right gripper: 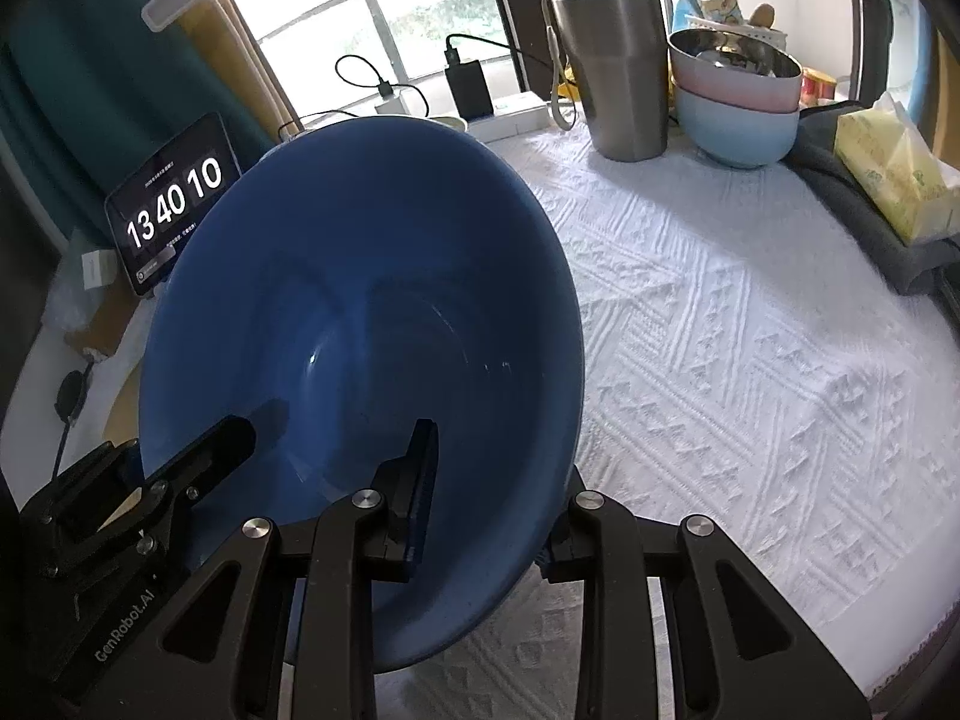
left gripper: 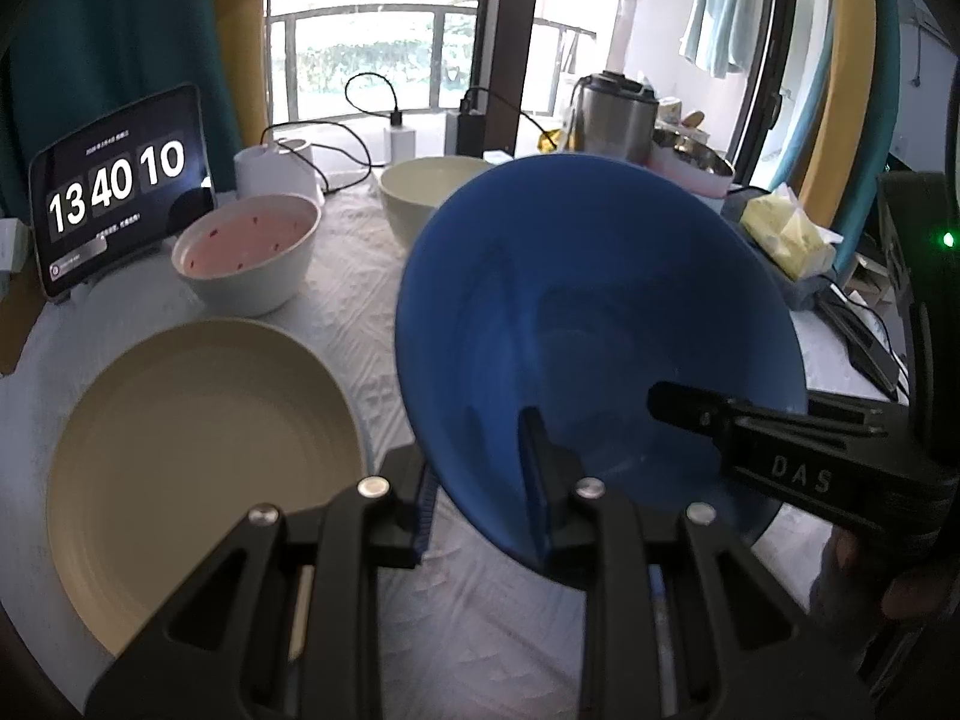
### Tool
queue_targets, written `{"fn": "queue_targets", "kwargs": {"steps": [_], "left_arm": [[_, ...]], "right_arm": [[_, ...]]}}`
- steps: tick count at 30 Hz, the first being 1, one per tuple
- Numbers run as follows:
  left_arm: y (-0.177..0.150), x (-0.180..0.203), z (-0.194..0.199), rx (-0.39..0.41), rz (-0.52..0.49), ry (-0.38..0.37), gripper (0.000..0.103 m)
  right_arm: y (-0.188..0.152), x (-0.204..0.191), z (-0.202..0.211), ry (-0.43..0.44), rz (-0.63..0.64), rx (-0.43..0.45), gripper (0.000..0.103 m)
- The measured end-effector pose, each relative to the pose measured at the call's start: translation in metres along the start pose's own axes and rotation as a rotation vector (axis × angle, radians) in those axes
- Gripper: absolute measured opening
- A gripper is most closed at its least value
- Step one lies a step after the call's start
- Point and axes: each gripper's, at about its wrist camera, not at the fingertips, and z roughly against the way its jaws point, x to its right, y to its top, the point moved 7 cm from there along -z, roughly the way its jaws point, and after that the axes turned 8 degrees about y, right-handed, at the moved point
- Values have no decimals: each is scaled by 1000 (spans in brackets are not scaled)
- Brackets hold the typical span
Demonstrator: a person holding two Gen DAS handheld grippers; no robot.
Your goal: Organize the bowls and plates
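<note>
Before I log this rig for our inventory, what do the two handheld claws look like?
Both are matte black with angular linkage arms that have triangular cutouts and round silver pivot bolts. The left claw has ridged blue pads on its fingers, and white "GenRobot.AI" lettering shows on its body from the other camera. The right claw looks the same, with "DAS" lettering on it.

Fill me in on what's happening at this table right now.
A person holding two grippers is sorting dishes. Both the left gripper and the right gripper are clamped on the rim of the same blue plate, which is tilted up off the white tablecloth. A beige plate lies flat to its left, with a pink-lined bowl and a cream bowl behind. Further back, stacked bowls stand beside a steel tumbler.
</note>
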Motion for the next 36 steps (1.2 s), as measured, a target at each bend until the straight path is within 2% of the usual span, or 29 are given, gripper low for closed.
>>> {"fn": "queue_targets", "kwargs": {"steps": [6,12,17,23,36], "left_arm": [[-4,-7,0,-28,13,5,27],[-4,-12,6,-19,20,-2,27],[-1,-18,8,-16,37,5,32],[2,-29,12,2,58,11,39],[14,-54,30,57,99,33,40]], "right_arm": [[-1,0,-3,-17,-16,-14,29],[0,-2,2,-29,-18,-5,29],[2,-2,8,-42,-19,11,29],[5,-2,15,-58,-17,28,29],[11,-10,31,-83,-4,68,29]]}}
